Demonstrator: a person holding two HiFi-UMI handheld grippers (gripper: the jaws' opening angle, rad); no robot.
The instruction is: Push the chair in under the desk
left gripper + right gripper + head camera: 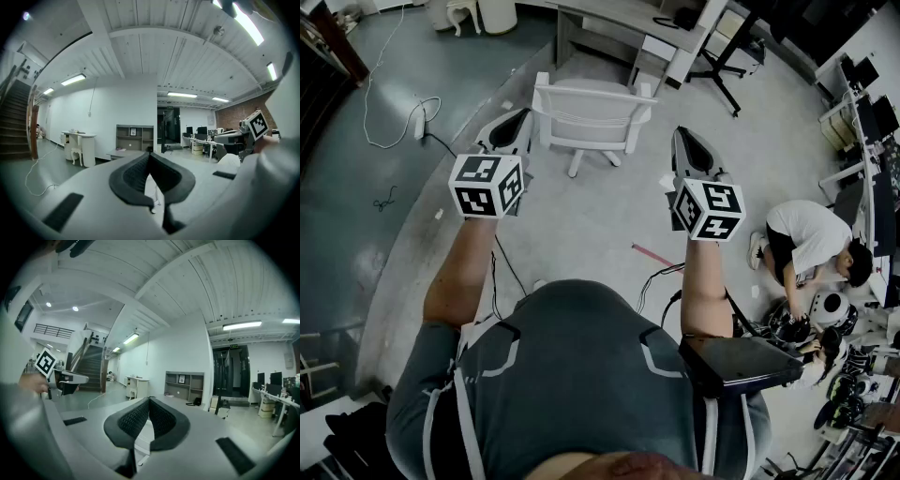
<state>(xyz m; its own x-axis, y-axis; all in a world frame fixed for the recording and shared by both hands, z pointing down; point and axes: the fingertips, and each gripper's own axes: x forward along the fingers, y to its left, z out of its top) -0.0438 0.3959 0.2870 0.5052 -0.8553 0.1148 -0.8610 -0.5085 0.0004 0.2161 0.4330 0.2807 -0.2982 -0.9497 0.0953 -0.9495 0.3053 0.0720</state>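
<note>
A white chair stands on the grey floor with its back toward me, a short way in front of a grey desk at the top of the head view. My left gripper is held level just left of the chair's back, apart from it, jaws shut and empty. My right gripper hovers right of the chair, also shut on nothing. In the left gripper view the shut jaws point toward the desk. In the right gripper view the shut jaws hide most of the chair.
A person crouches at the right among equipment. Cables trail over the dark floor at left, and a red strip lies near my feet. A black stand base sits right of the desk. Stairs rise at far left.
</note>
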